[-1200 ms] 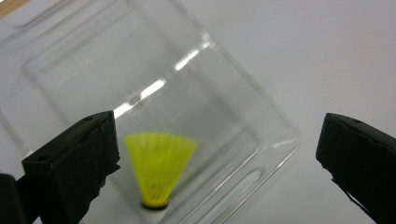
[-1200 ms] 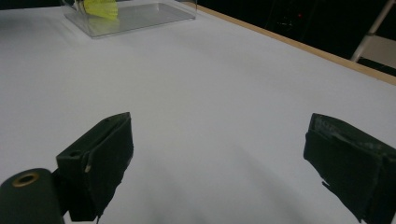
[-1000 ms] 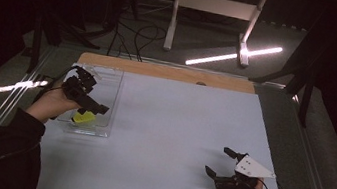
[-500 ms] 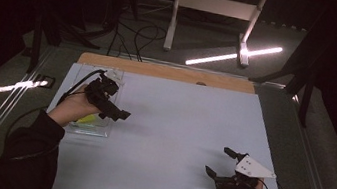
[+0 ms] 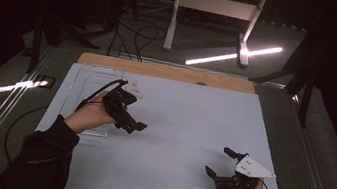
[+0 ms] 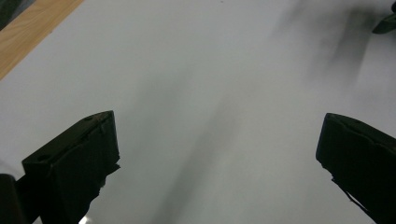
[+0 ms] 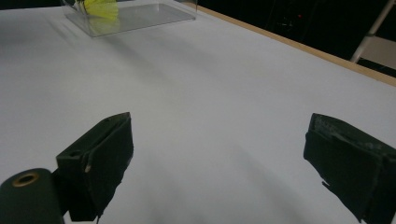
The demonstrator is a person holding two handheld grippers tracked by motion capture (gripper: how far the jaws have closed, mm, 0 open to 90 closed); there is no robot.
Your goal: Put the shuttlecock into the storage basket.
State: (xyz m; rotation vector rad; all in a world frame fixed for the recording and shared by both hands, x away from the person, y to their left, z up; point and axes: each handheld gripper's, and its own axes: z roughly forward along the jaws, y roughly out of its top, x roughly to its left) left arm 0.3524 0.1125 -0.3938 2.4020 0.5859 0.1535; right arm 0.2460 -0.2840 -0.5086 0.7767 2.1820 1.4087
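Clear tray: I see a clear tray (image 5: 88, 82) lying flat on the left part of the desk, its near end hidden under my left hand in the high view. In the right gripper view the same tray (image 7: 140, 16) sits far off at the top, well apart from that claw.

Yellow object: I see a yellow object (image 7: 99, 8) inside the tray at its left end in the right gripper view. It is too small and cut off for me to tell what it is.

Left hand: my left hand (image 5: 90, 115) comes in from the lower left and lies over the near end of the tray.

Left claw: my left claw (image 5: 132, 125) sits just right of the tray, over the bare sheet, pointing toward the right. In the left gripper view the left claw (image 6: 217, 154) has its jaws spread wide with nothing between them but the sheet below.

Desk: the desk (image 5: 188, 117) is covered by a pale blue-grey sheet, with a wooden strip along the far edge. Streaks of shadow cross the sheet in the left gripper view.

Right claw: my right claw (image 5: 221, 163) is near the front right corner of the desk, well apart from the tray and from the left claw. In the right gripper view the right claw (image 7: 217, 158) is wide open and holds nothing.

Grey plate: the grey three-cornered plate (image 5: 254, 167) rides on top of the right claw.
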